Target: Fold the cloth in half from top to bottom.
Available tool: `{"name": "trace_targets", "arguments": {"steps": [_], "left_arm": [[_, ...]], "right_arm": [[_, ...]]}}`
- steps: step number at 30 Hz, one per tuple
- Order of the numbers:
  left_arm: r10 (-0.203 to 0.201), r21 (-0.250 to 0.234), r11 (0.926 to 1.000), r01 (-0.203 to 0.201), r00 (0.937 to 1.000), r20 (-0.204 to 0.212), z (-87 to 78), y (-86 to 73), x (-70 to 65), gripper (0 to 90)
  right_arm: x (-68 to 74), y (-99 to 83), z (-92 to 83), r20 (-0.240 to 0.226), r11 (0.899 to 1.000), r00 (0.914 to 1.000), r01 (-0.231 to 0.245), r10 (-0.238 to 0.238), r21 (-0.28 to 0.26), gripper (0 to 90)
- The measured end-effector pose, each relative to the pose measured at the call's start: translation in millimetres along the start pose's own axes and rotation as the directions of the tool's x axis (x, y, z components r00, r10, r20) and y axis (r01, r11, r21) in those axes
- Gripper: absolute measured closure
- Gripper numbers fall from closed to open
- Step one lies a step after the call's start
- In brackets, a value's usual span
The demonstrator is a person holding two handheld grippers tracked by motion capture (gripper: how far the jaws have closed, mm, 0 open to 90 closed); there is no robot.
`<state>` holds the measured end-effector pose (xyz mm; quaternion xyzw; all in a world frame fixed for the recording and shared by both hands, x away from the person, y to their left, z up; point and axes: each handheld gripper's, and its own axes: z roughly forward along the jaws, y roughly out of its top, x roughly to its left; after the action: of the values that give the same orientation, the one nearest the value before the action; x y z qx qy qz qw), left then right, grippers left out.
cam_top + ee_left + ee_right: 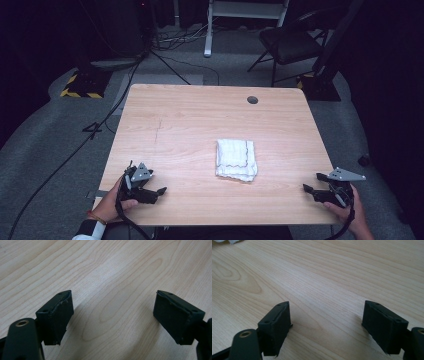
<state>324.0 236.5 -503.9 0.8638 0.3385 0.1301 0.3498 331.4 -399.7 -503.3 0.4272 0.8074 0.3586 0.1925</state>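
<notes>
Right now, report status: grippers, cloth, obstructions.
Left gripper open, empty. Right gripper open, empty. Folded white cloth flat mid-table, untouched. Nothing between.

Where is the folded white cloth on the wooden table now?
In the high view, the folded white cloth lies flat on the light wooden table, slightly right of centre, between the left gripper and the right gripper, touching neither.

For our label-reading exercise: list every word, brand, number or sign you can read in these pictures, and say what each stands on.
None can be read: no words, brands or numbers show.
The folded white cloth bears only a dark stitched edge line, no lettering.
The wooden table shows plain grain.
The left gripper and right gripper carry no markings.
The yellow-black hazard stripes on a floor stand base are a pattern without text.
</notes>
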Motion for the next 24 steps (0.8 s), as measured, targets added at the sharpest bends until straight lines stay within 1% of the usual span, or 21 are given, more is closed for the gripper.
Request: {"name": "trace_targets", "arguments": {"steps": [9, 13, 17, 24], "left_arm": [[-0.004, 0.001, 1.0000, 0.004, 1.0000, -0.003, -0.1, -0.3, 0.1, 16.6], [-0.014, 0.000, 0.9999, 0.014, 0.9999, -0.007, -1.4, -1.7, 0.9, 16.6], [-0.012, 0.003, 0.9999, 0.012, 0.9998, -0.015, -2.2, -2.1, 1.1, 16.6], [-0.015, 0.003, 0.9999, 0.015, 0.9998, -0.014, -2.2, -2.1, 0.9, 16.6]], "right_arm": [[0.0, 0.0, 0.0, 0.001, 1.000, 1.0000, -0.001, 0.001, 0.000, 22.7], [0.0, 0.0, 0.0, 0.001, 1.000, 1.0000, -0.001, 0.001, 0.000, 22.7], [-0.1, 0.0, 0.0, 0.001, 1.000, 1.0000, -0.001, 0.001, 0.000, 22.7], [0.0, 0.0, 0.0, 0.002, 1.000, 1.0000, -0.001, 0.001, 0.000, 22.5]]}}
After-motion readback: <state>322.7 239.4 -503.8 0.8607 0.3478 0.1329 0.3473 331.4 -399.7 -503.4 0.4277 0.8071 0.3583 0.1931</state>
